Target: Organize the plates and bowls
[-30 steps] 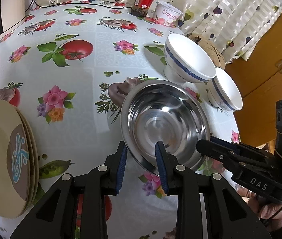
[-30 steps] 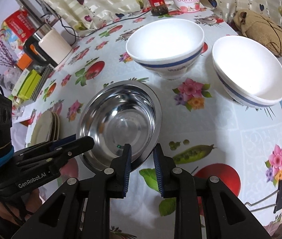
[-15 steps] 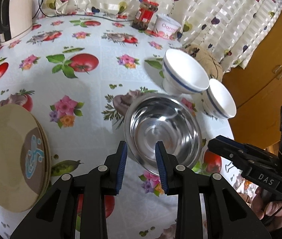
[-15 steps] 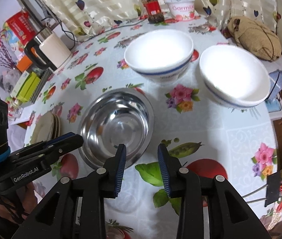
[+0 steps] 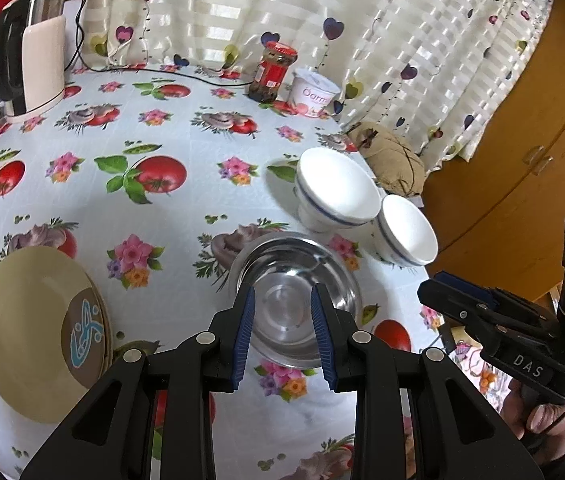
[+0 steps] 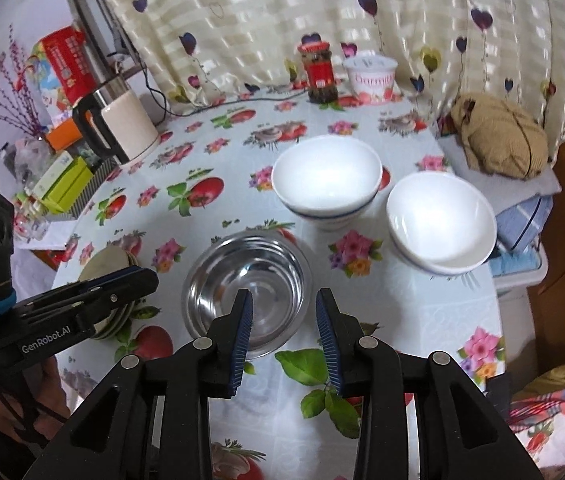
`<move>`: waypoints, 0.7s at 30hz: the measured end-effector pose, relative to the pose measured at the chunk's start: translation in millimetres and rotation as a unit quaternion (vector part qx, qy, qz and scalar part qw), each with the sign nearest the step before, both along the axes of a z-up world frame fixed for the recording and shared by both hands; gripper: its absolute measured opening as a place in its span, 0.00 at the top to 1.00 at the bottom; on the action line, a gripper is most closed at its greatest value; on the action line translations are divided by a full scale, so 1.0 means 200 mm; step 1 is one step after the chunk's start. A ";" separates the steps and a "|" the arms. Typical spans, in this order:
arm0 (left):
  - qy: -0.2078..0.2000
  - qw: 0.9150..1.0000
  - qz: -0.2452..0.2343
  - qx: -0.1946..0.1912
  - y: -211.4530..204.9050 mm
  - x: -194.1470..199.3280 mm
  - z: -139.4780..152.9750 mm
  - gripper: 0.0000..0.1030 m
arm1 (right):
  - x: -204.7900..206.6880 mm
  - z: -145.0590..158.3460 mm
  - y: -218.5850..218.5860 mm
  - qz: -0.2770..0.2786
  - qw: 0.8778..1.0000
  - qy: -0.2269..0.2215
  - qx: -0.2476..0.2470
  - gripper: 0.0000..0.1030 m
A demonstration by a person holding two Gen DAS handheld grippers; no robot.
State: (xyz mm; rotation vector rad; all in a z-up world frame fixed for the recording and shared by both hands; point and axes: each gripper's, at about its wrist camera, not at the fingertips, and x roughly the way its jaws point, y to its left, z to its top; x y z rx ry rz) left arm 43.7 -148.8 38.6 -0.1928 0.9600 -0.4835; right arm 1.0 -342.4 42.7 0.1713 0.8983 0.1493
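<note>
1. Both claws hang above the table with nothing between their blue pads: the left gripper (image 5: 282, 330) and the right gripper (image 6: 284, 330) each stand parted and empty.
2. In both wrist views the steel bowl (image 5: 296, 300) sits low in the middle of the frame, seen through the gap between the pads and plainly below them, untouched.
3. In the left view, the two white bowls sit above and right of the steel one: the bigger white bowl (image 5: 336, 194) just beyond it, the smaller white bowl (image 5: 406, 236) beside that, near the table's right edge.
4. A stack of tan plates (image 5: 40, 332) lies at the lower left of the left view, well apart from the bowls; in the right view it is mostly hidden behind the left gripper's body.
5. The relation that matters, as I judge it: the white bowls lie forward and right of the steel bowl, so the right gripper looks nearer to them, and the left gripper nearer to the plates. All the bowls are round, so no long axis sets the approach; a rim grip would do.
6. Writing: "DAS" on the right gripper's body, "GenRobot.AI" on the left one's. A white tub (image 5: 314, 94) at upper centre reads "Öarm…", cut off. The red label on the jar (image 5: 273, 72) beside it is too small to read.
</note>
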 end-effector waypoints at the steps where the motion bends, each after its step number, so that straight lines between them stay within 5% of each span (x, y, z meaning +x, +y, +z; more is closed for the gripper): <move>1: -0.001 1.000 -0.001 0.000 -0.01 0.00 0.01 0.71 | 0.00 0.01 0.00 0.001 1.000 -0.002 -0.002 0.68; 21: 0.011 0.999 -0.028 0.025 -0.13 0.16 0.01 0.71 | 0.15 -0.01 -0.12 -0.006 1.000 -0.001 0.008 0.67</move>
